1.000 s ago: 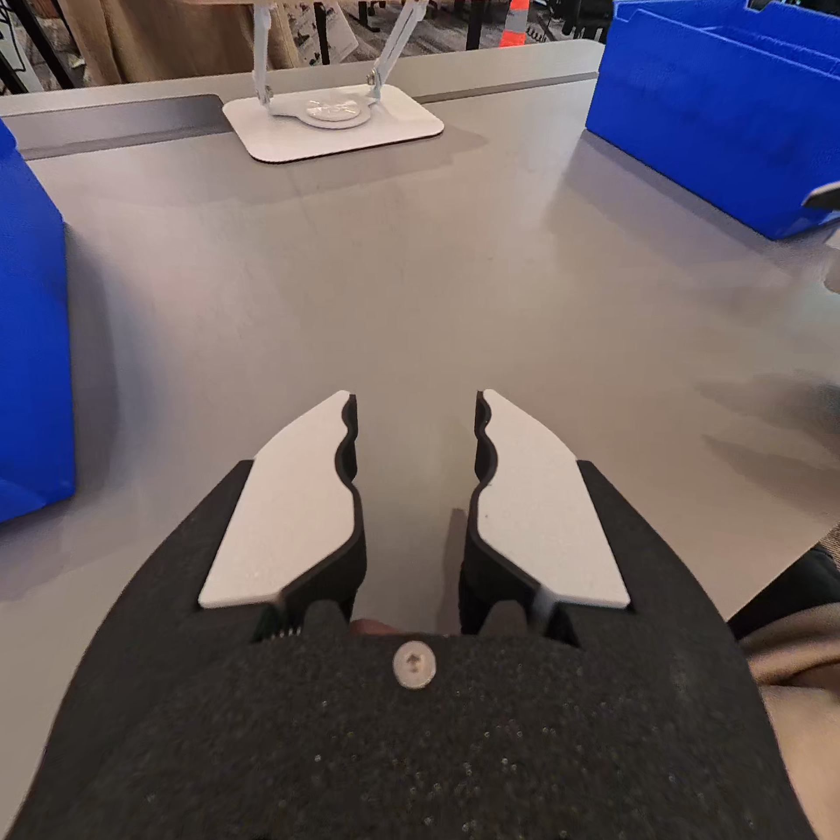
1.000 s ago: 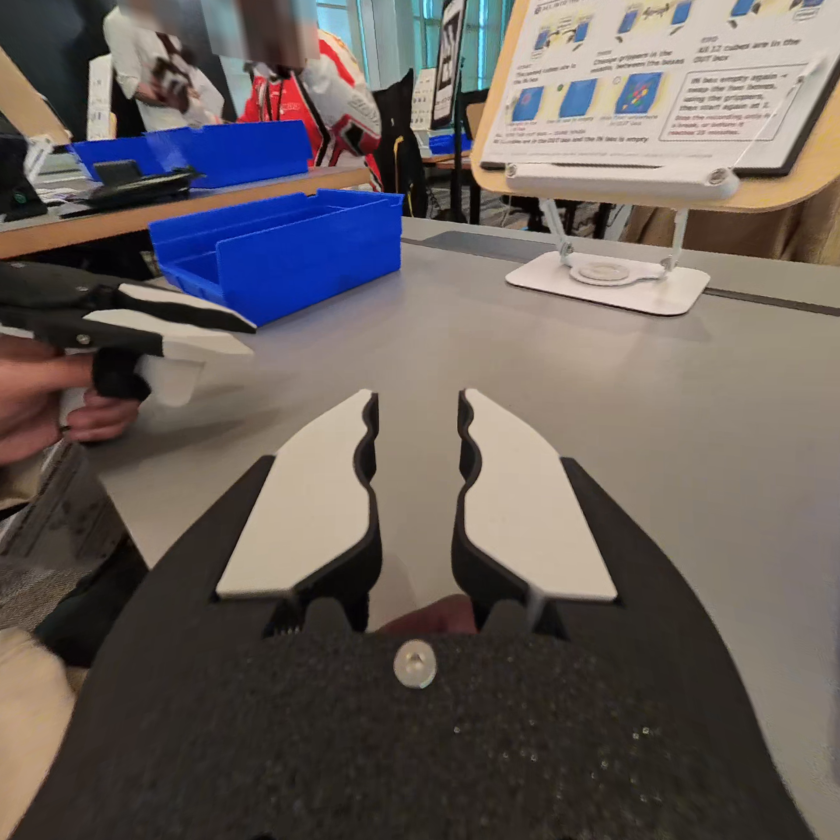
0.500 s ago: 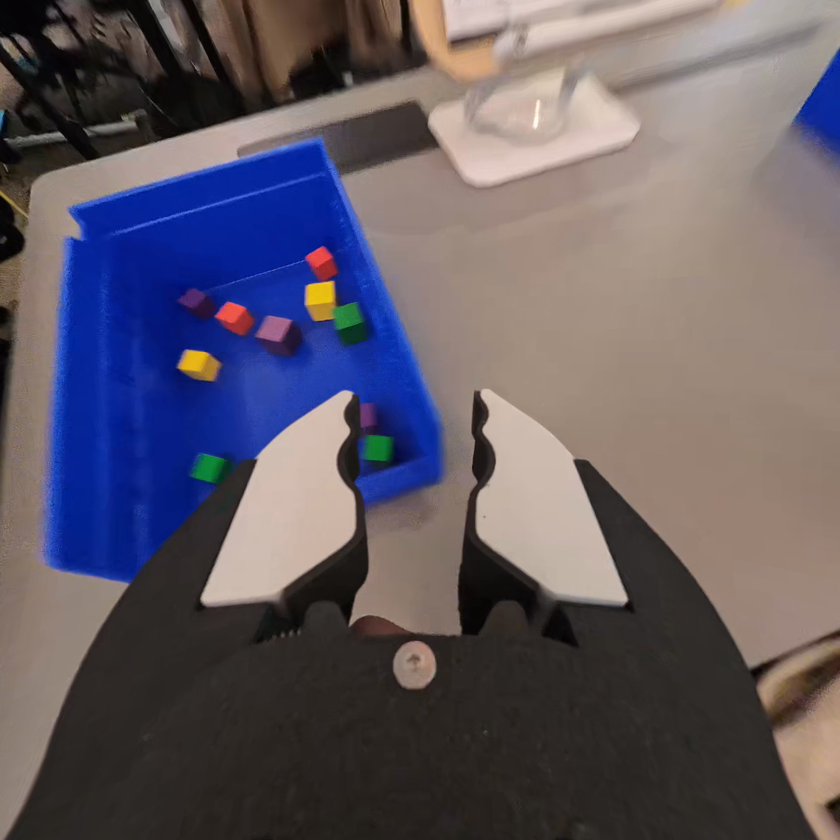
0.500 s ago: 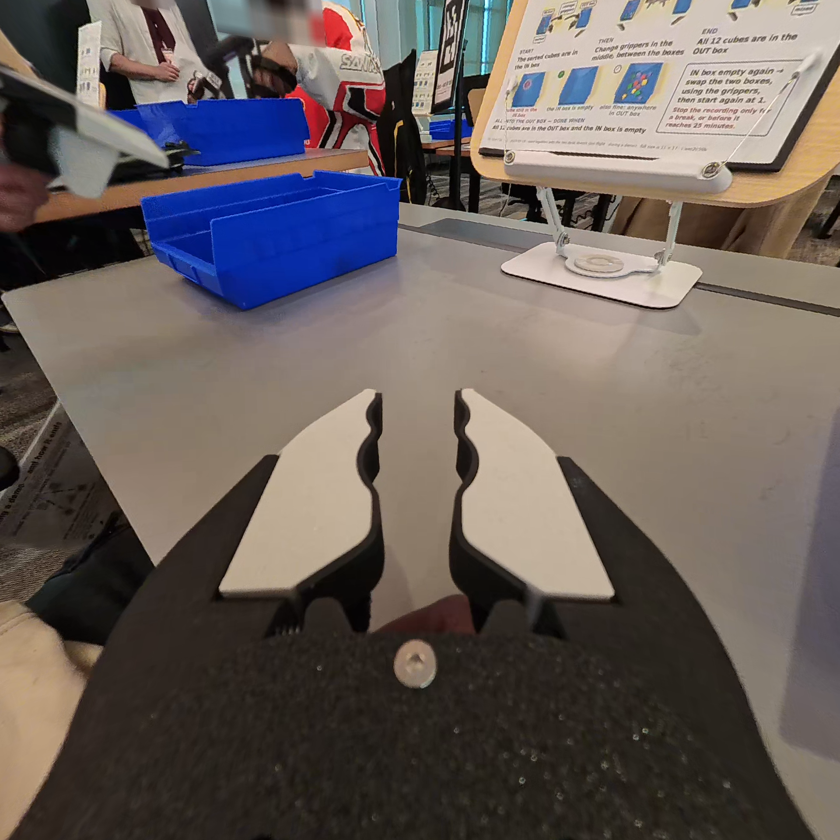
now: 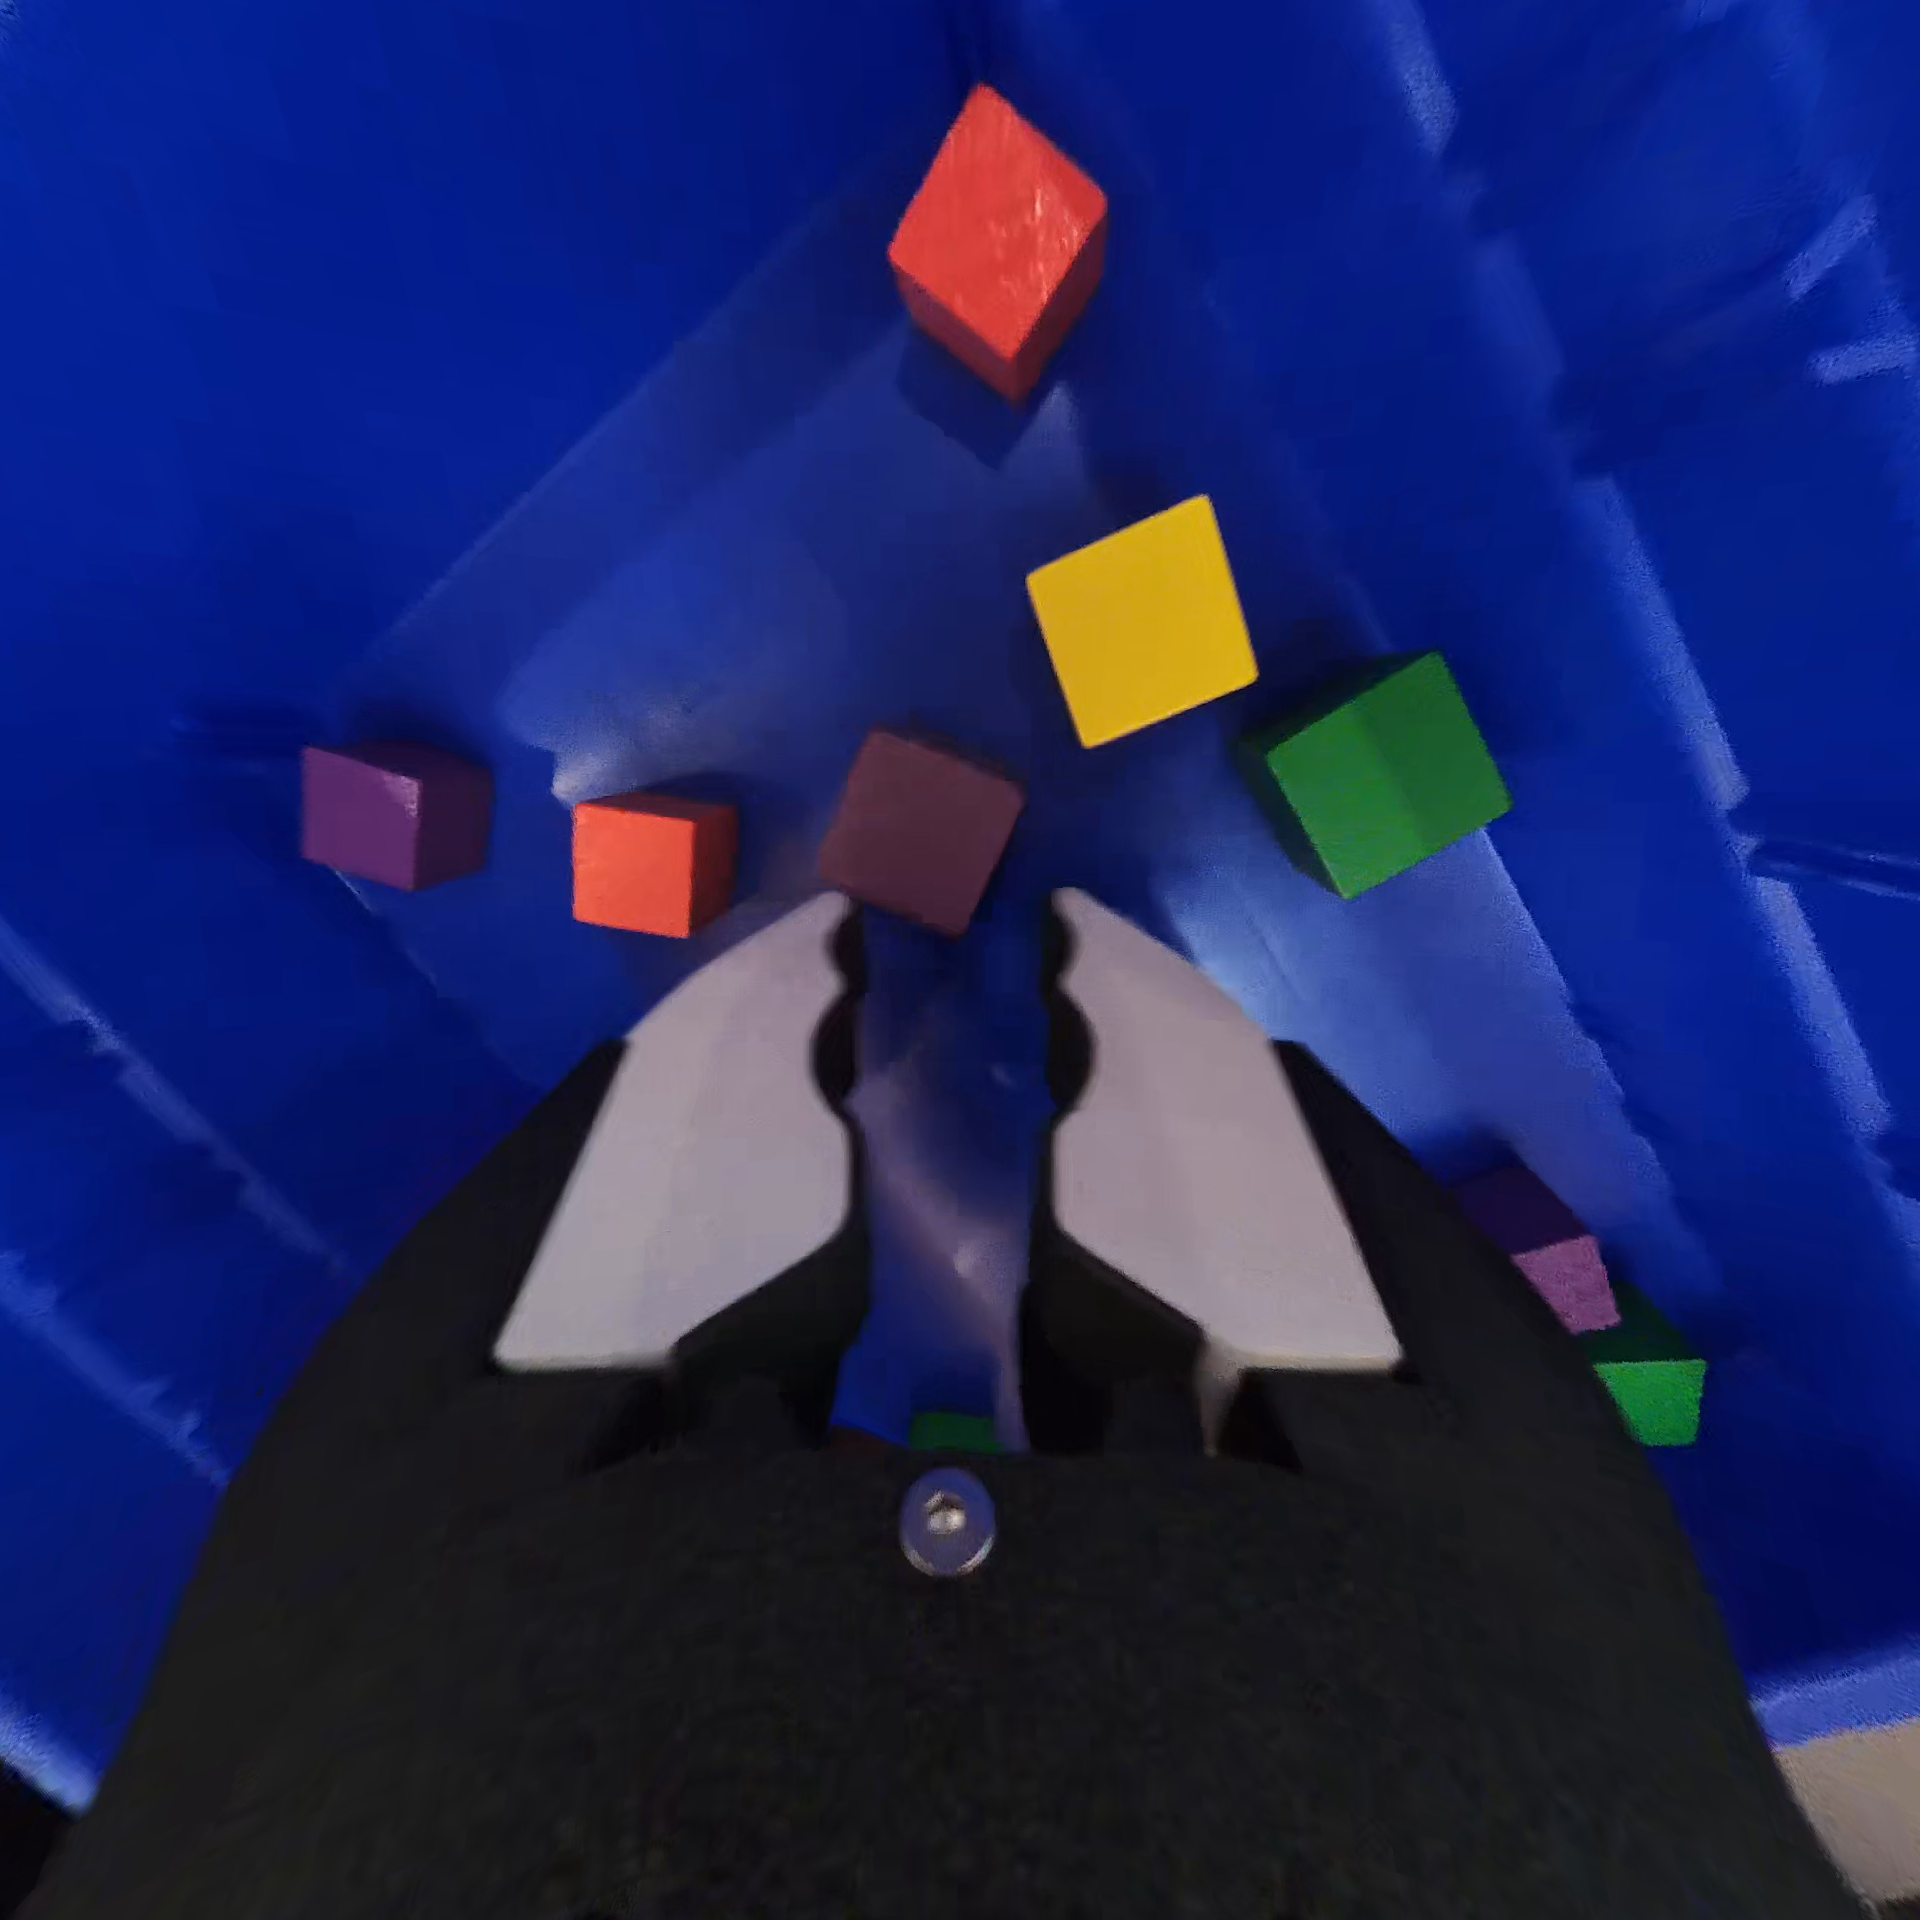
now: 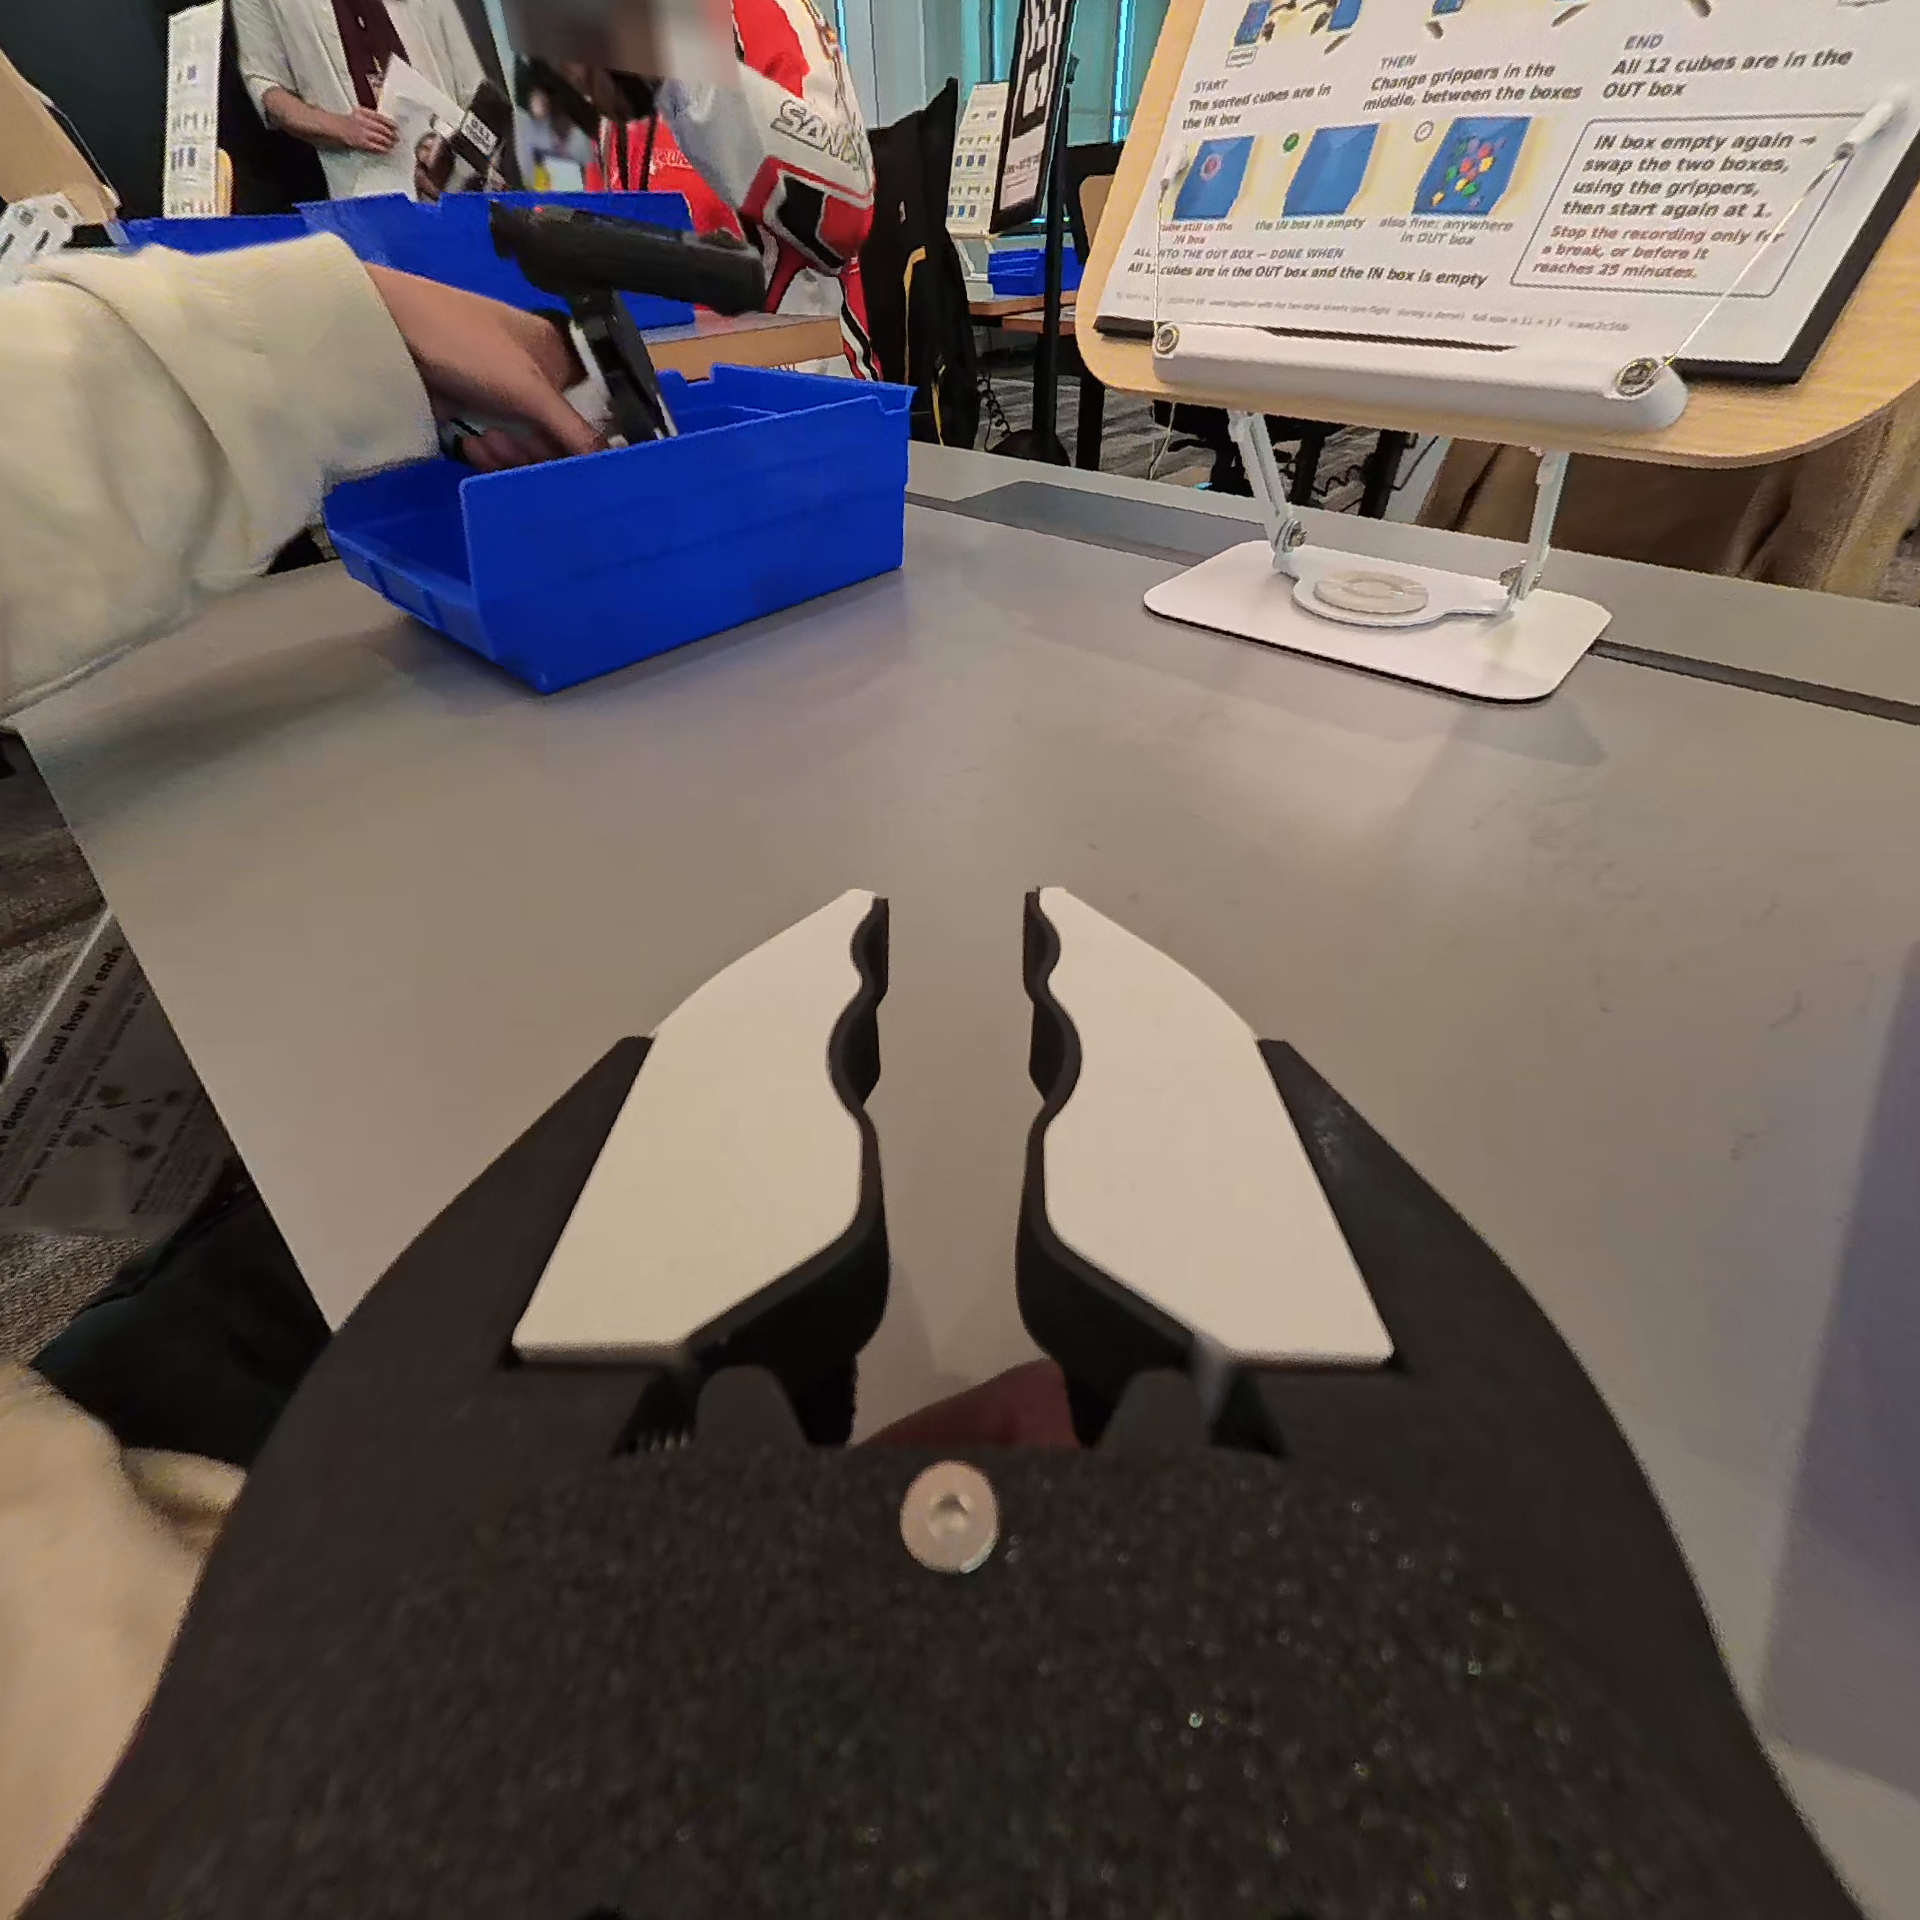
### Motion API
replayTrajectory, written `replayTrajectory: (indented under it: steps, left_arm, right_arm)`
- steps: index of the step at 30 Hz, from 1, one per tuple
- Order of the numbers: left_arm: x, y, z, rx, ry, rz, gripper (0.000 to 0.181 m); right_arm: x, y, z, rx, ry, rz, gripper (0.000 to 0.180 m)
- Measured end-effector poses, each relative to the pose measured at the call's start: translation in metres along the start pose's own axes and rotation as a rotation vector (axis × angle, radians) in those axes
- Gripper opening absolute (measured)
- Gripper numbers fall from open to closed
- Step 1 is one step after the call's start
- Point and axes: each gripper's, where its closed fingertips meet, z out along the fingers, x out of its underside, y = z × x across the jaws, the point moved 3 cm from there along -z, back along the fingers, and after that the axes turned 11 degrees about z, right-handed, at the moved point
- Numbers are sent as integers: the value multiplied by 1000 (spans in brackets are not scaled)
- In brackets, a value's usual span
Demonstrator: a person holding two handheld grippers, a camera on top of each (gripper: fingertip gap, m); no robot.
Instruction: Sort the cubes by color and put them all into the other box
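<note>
Left gripper (image 5: pixel 951 914) over nine visible cubes (image 5: pixel 920 829).

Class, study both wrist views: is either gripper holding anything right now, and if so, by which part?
Nothing is held. The left gripper is open just short of the dark purple cube; the right gripper is open over the bare table.

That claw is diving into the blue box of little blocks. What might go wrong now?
1. The left claw is open, and its tips sit right at the dark purple block. The orange block lies close beside it, so a finger might nudge that one.
2. The picture is blurred from fast motion, so the claw may strike the box floor.
3. The purple block sits skewed to the fingers and may twist when pinched.
</note>
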Motion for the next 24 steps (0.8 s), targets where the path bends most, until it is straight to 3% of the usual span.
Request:
replayTrajectory:
  steps: [1, 6, 7, 11, 14, 20, 24]
  left_arm:
    - [0, 0, -1, 11, -12, 2, 4]
    - [8, -2, -1, 18, -22, 24, 0]
    - [9, -1, -3, 0, -23, 27, 1]
    - [2, 2, -17, -68, -54, 45, 33]
    - [-11, 9, -22, -82, -65, -39, 45]
    - [-22, 24, -30, -51, -88, -414, 46]
    - [-25, 19, -23, -17, -80, -482, 48]
  right_arm:
    - [0, 0, -1, -3, -1, 5, 24]
    - [0, -4, -7, -5, -7, 32, 24]
    - [0, -5, -8, -1, -8, 32, 24]
    - [0, -8, -10, 12, -7, 31, 23]
    - [0, -6, -8, 13, 2, 24, 23]
    - [2, -1, -5, 11, 16, -11, 23]
    - [3, -2, -6, 4, 20, 9, 23]
